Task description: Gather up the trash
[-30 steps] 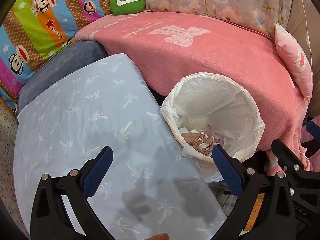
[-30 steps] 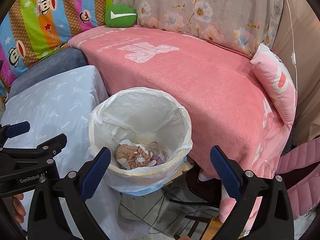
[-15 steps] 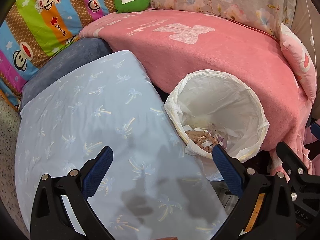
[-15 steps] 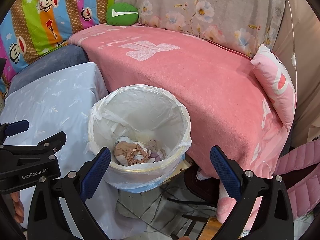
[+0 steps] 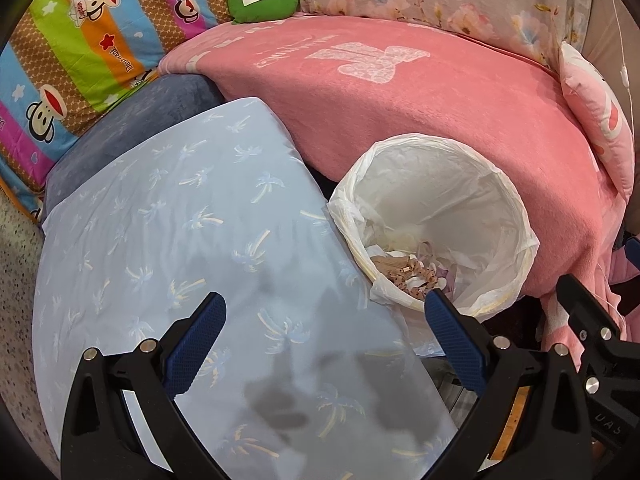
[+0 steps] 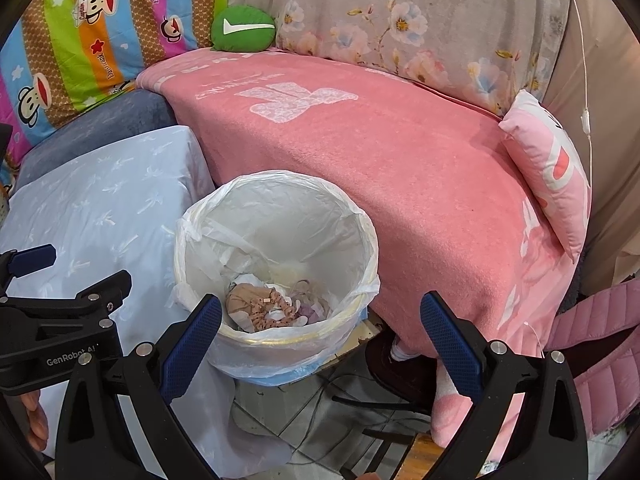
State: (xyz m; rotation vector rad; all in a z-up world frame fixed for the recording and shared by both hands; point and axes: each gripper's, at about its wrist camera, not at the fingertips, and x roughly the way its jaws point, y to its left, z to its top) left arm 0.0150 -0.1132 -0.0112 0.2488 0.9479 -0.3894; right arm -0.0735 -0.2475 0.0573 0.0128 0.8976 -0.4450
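Observation:
A round bin lined with a white plastic bag (image 5: 496, 184) (image 6: 344, 208) stands between the blue-covered table and the pink sofa. Crumpled beige and white trash (image 5: 412, 272) (image 6: 264, 304) lies at its bottom. My left gripper (image 5: 324, 328) hovers open over the table's light blue cloth, with nothing between its fingers; its right finger is near the bin's rim. My right gripper (image 6: 320, 328) is open and empty above the bin's near side. The left gripper's body (image 6: 60, 320) shows at the left of the right wrist view.
A table under light blue palm-print cloth (image 5: 160, 240) (image 6: 100, 200) sits left of the bin. A pink blanket (image 5: 400, 100) (image 6: 380, 152) covers the sofa behind, with a green cushion (image 6: 244, 28) and a pink pillow (image 6: 552, 184). Cables and chair legs (image 6: 360, 400) lie on the floor.
Both views have pulled back and risen slightly; the bin sits a little lower and further right in the left wrist view. Both grippers stay open and empty.

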